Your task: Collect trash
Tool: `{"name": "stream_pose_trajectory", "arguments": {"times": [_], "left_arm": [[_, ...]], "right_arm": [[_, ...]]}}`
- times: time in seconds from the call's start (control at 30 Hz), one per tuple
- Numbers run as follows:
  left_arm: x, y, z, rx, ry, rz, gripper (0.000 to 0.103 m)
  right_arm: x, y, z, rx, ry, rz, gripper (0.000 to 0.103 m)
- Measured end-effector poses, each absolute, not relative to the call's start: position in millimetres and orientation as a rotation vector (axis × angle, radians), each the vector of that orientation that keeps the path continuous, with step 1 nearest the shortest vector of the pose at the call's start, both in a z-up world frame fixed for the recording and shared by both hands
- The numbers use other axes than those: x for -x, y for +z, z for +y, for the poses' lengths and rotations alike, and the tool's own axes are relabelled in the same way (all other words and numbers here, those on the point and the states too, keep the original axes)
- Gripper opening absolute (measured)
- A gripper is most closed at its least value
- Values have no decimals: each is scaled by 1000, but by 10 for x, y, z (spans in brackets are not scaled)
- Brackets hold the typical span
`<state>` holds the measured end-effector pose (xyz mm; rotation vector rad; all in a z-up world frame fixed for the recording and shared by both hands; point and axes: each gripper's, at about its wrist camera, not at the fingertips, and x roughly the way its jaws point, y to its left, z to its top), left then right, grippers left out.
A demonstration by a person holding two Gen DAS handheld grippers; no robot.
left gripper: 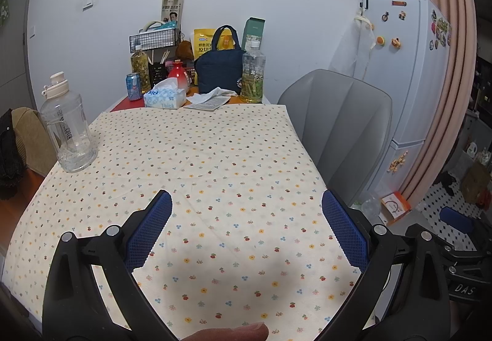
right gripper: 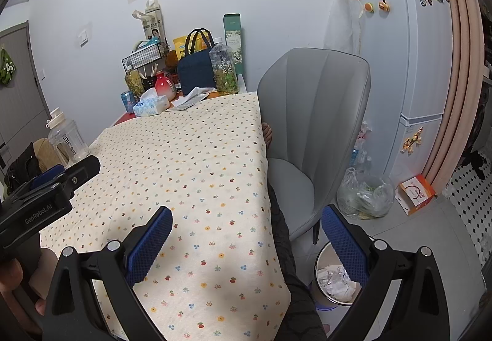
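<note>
From my left gripper (left gripper: 246, 230), jaws spread and empty, the crumpled tissue (left gripper: 212, 94) lies far across the worktop (left gripper: 215, 172); reaching risks toppling the bottle (left gripper: 252, 73) beside it. From my right gripper (right gripper: 246, 245), jaws spread too, the bin (right gripper: 333, 279) sits low right, easy to miss.

The room light is soft and even; my claws throw faint shadows on the tablecloth (left gripper: 200, 156). Edges bend and darken strongly.
</note>
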<state>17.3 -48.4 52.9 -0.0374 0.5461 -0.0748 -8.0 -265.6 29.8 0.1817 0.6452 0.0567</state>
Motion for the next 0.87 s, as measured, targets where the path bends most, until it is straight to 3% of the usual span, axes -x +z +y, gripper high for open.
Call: {"name": "stream_pose_trajectory", "arguments": {"times": [0.87], "left_arm": [[-198, 492, -537, 33, -80, 560, 97]], "right_arm": [[83, 296, -2664, -183, 56, 646, 95]]}}
